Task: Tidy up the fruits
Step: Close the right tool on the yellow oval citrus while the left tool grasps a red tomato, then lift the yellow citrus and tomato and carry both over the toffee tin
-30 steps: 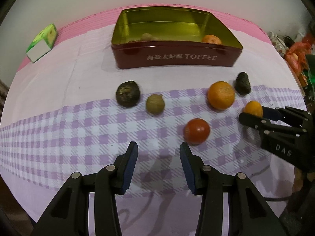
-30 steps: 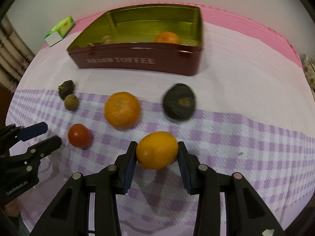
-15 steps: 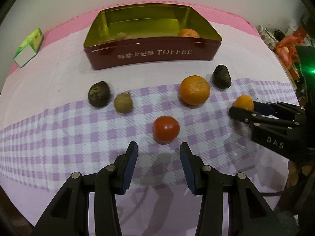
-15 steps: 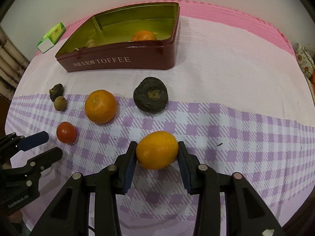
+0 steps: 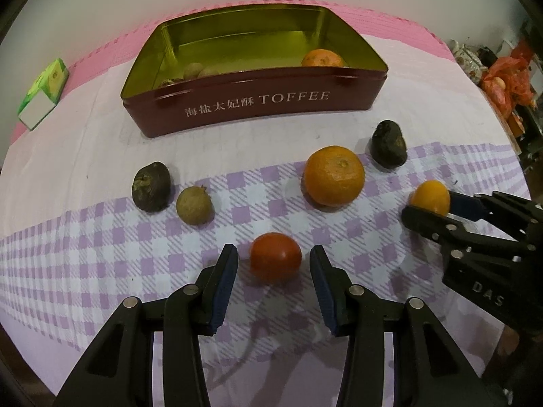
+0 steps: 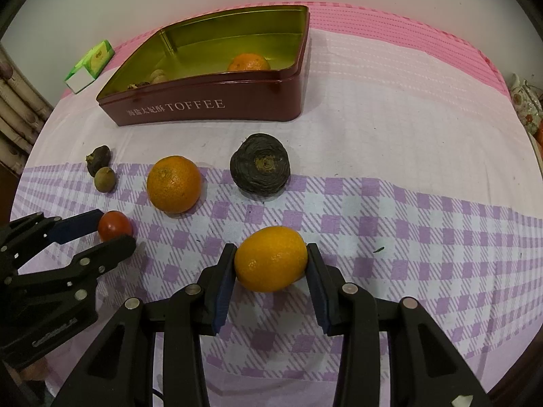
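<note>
A red tomato [image 5: 275,257] lies on the checked cloth between the jaws of my left gripper [image 5: 274,261], which stands open with a small gap on each side. My right gripper [image 6: 270,254] is shut on a small yellow orange [image 6: 270,258] low over the cloth. In the left wrist view that gripper [image 5: 429,205] and its fruit [image 5: 430,196] are at the right. Farther back stands the open red TOFFEE tin [image 5: 258,101], holding an orange [image 5: 322,58] and some small brown fruits [image 5: 193,69].
A large orange [image 5: 333,175], a dark wrinkled fruit [image 5: 388,144], another dark fruit [image 5: 151,186] and a small olive-brown fruit [image 5: 194,205] lie loose on the cloth. A green and white box [image 5: 42,93] sits at the back left. Clutter [image 5: 505,78] lines the right edge.
My left gripper has moved across the cloth, so the tomato, earlier ahead and to the right of it, now sits between its jaws. My right gripper stays shut on the yellow orange.
</note>
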The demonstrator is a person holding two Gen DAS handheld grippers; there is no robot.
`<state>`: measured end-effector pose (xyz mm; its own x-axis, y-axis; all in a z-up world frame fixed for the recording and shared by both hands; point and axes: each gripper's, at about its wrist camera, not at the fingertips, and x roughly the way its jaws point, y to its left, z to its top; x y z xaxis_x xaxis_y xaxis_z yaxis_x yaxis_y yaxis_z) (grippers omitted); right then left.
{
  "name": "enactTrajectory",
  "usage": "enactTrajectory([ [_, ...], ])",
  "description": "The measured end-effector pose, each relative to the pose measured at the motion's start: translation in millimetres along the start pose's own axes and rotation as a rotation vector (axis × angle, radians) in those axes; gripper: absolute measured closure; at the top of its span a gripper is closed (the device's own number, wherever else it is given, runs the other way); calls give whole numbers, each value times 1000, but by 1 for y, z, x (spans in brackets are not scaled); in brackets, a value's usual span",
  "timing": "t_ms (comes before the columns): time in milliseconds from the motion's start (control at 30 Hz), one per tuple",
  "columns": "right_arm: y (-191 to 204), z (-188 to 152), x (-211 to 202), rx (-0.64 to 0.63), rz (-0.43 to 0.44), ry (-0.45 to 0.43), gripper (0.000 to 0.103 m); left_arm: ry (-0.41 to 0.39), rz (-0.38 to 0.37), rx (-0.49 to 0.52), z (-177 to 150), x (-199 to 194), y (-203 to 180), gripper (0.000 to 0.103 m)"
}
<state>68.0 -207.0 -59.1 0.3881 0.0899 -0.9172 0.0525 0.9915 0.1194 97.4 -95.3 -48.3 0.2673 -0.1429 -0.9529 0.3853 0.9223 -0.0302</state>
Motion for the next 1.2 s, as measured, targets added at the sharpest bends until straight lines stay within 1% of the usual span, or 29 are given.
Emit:
enactTrajectory([
  [67, -1, 0, 0, 3, 2, 0, 65, 2, 0, -2, 0, 2, 1, 58],
  [133, -1, -1, 0, 2, 1, 0, 65, -2, 2, -2, 0, 2, 1, 62],
  [200, -2, -1, 0, 3, 1, -1, 65, 1, -12, -4, -1, 4, 1, 71],
  [333, -1, -1, 0, 4, 1, -2, 65, -4, -14, 2, -2, 5, 2, 71],
  [833, -1, -1, 1, 2, -3, -4, 65, -16, -22, -31, -7, -1, 12, 71],
  [933, 1, -1, 1, -12, -15, -8, 66, -18, -26, -36, -7, -1, 13, 71],
  [1200, 4, -1, -2, -4, 0, -8, 66, -23, -38, -56, -8, -6, 20, 71],
])
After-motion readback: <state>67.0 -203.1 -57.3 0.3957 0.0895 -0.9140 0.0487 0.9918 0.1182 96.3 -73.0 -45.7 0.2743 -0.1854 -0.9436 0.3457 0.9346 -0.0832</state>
